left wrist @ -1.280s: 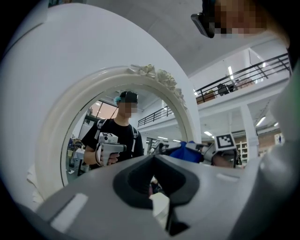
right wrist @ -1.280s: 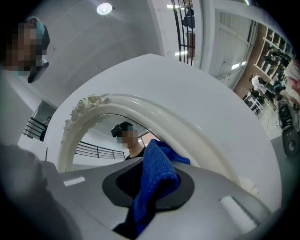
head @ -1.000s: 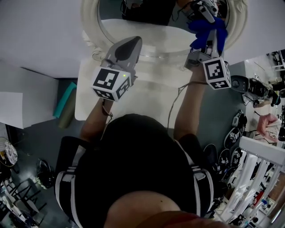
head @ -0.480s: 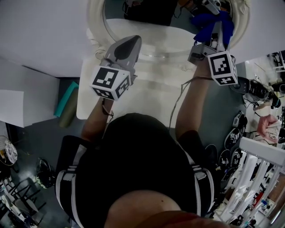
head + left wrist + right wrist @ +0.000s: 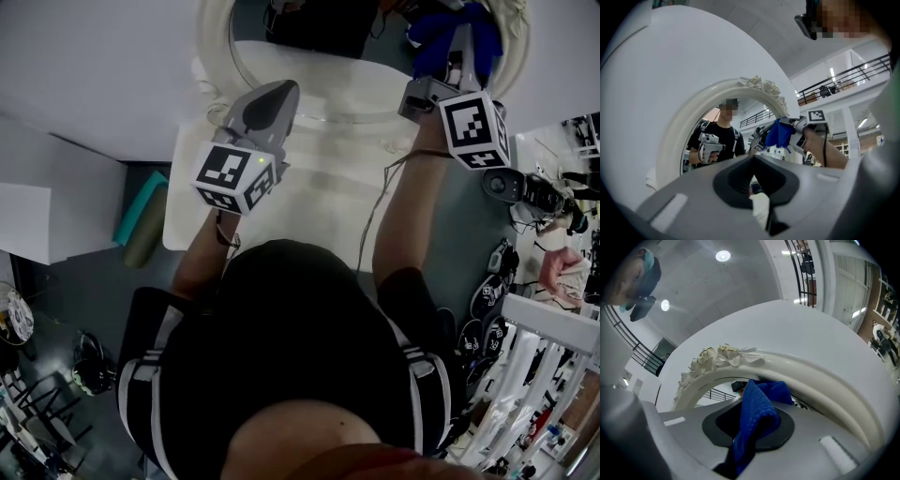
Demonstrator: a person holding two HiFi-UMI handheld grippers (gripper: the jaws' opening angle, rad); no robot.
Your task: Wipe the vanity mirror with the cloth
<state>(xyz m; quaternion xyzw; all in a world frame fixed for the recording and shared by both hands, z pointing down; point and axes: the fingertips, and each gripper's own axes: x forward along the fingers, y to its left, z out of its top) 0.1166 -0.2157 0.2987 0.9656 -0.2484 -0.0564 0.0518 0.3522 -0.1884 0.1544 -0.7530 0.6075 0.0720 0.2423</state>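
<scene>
Right gripper (image 5: pixel 462 42), clamped on the cloth (image 5: pixel 757 411), is rubbing the vanity mirror (image 5: pixel 319 66) near two o'clock while left gripper (image 5: pixel 274 92) seems to be pinching its frame (image 5: pixel 670 140); next, likely sweeping toward nine

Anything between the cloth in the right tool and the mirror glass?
Nothing visible. The right tool is shut on the blue cloth, which is up at the glass, just inside the white frame of the vanity mirror. The left tool is lower, near the mirror's base, out of the path.

A white table (image 5: pixel 309 202) carries the white-framed vanity mirror (image 5: pixel 328 66) at its far edge.
</scene>
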